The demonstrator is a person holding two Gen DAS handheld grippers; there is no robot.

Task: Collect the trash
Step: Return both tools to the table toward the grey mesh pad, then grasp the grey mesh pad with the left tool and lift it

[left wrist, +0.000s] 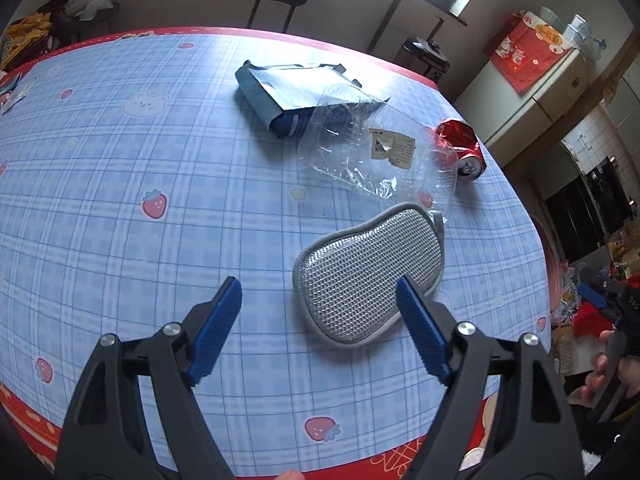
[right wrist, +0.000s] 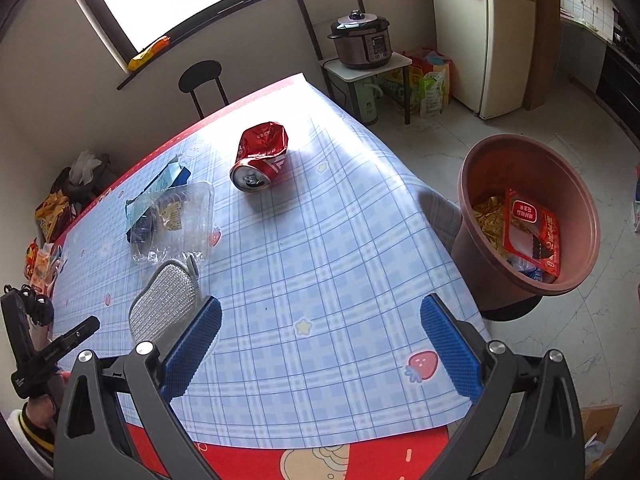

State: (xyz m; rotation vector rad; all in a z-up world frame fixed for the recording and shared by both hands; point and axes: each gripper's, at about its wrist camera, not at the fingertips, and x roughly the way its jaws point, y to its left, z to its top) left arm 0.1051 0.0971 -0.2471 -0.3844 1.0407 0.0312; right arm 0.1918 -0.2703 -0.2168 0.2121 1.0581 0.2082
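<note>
A crushed red can [left wrist: 460, 142] [right wrist: 260, 156] lies on its side on the blue checked tablecloth [left wrist: 120, 200] [right wrist: 320, 240]. Left of it sit a crumpled clear plastic tray [left wrist: 360, 148] [right wrist: 180, 216] and a torn blue foil packet [left wrist: 288, 92] [right wrist: 160, 188]. A silver mesh scrub pad [left wrist: 360, 276] [right wrist: 164, 304] lies nearer. My left gripper [left wrist: 317, 283] hovers open over the cloth, its right finger over the pad's near edge, nothing between the pads. My right gripper [right wrist: 320, 303] is open above bare cloth, well short of the can.
A brown round bin [right wrist: 472, 248] with wrappers inside stands on the floor off the table's right edge. A black stool [right wrist: 200, 76] is at the far side, a pressure cooker [right wrist: 360, 40] on a small stand and a fridge [right wrist: 508, 40] beyond.
</note>
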